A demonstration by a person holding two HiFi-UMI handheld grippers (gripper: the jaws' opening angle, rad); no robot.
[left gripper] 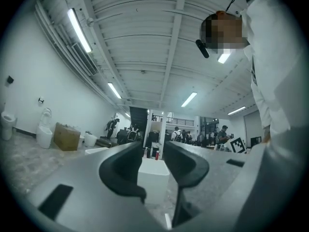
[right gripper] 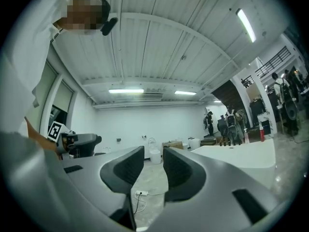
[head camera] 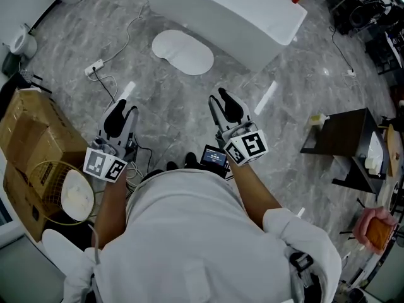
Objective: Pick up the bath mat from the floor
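Lying flat, bath mat (head camera: 183, 51) rests beside bathtub (head camera: 221, 11).

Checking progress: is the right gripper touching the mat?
Apart. The head view shows bare floor between the right gripper and the mat.

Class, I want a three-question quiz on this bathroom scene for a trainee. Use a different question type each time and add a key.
1. True or false: the bath mat lies flat beside the white bathtub, ahead of both claws.
2. Multiple choice: what do the left claw and the right claw hold? A) the mat B) a cable C) nothing, both stand open
3. Fill in: the wicker basket stands on the person's ____ side, next to a cardboard box.

Key: 1 true; 2 C; 3 left.
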